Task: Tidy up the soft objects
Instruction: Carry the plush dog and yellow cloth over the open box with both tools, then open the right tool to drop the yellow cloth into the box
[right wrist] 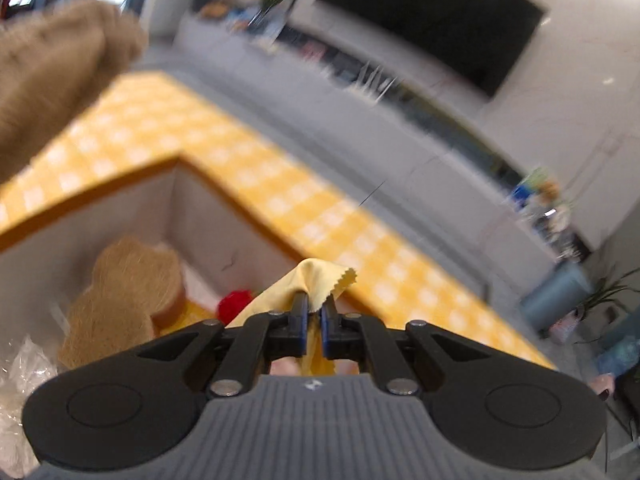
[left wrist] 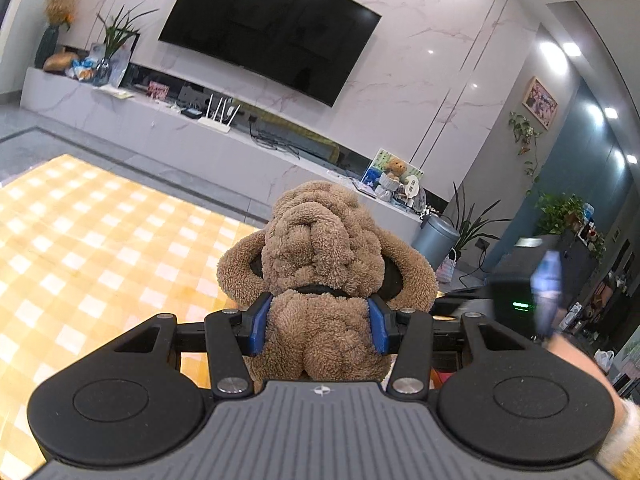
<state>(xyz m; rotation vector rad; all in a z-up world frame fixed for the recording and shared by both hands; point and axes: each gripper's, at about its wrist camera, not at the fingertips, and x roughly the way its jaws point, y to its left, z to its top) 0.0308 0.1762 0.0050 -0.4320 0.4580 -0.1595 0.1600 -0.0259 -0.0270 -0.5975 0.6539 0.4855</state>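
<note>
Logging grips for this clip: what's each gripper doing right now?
Left gripper: shut on the plush dog.
Right gripper: shut on the yellow cloth.

1. Plush dog: curly brown fleece, matt.
2. Yellow cloth: thin smooth fabric, pinked edge.
3. Checked tablecloth: yellow-white woven cloth on counter.
4. Storage box: matt fabric walls.
5. TV wall: glossy marble-look.
6. Left gripper: matt black plastic, metal rivets.

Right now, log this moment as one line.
left gripper: shut on plush dog | right gripper: shut on yellow cloth | box: open, holds tan pads
</note>
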